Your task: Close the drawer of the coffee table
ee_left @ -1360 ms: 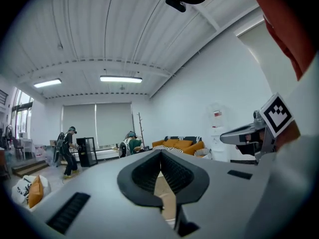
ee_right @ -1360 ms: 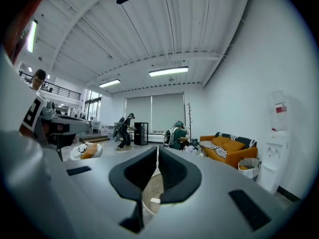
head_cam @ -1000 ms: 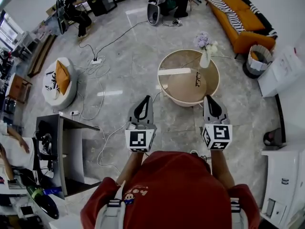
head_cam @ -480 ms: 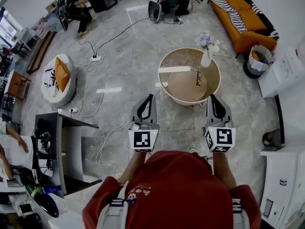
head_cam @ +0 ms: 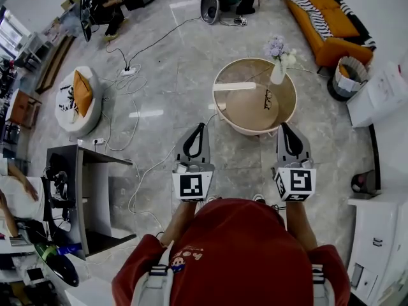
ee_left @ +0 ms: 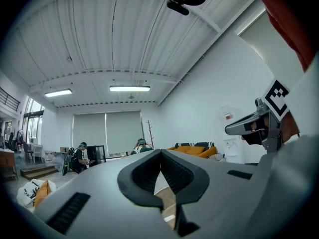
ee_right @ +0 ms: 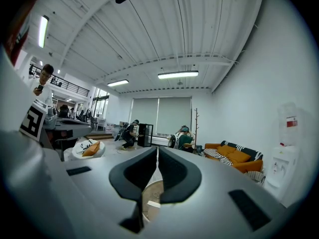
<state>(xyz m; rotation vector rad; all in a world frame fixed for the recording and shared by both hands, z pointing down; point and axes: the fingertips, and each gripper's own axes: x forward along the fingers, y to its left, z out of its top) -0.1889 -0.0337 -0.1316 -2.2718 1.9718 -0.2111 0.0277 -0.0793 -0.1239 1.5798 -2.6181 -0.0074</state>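
The round beige coffee table [head_cam: 236,123] stands on the grey floor just beyond both grippers. On it are a white vase of flowers [head_cam: 276,69] and a pair of glasses [head_cam: 268,99]. A small white piece [head_cam: 218,106] juts from the table's left side; I cannot tell whether it is the drawer. My left gripper [head_cam: 200,127] is shut and empty, short of the table's near-left rim. My right gripper [head_cam: 285,127] is shut and empty, its tip by the near-right rim. In the left gripper view the left gripper [ee_left: 160,153] has its jaws together. In the right gripper view the right gripper [ee_right: 157,151] does too, and the table [ee_right: 149,195] shows below them.
An orange sofa [head_cam: 325,18] and a basket [head_cam: 347,78] stand at the back right. A white pouf with an orange cushion [head_cam: 80,101] and floor cables [head_cam: 127,81] lie to the left. A dark desk [head_cam: 89,196] is near left and white cabinets [head_cam: 376,234] near right. Seated people [head_cam: 105,8] are at the back.
The head view has shifted slightly, so the table sits a little higher in the frame. Both grippers hold about the same place and stay shut.
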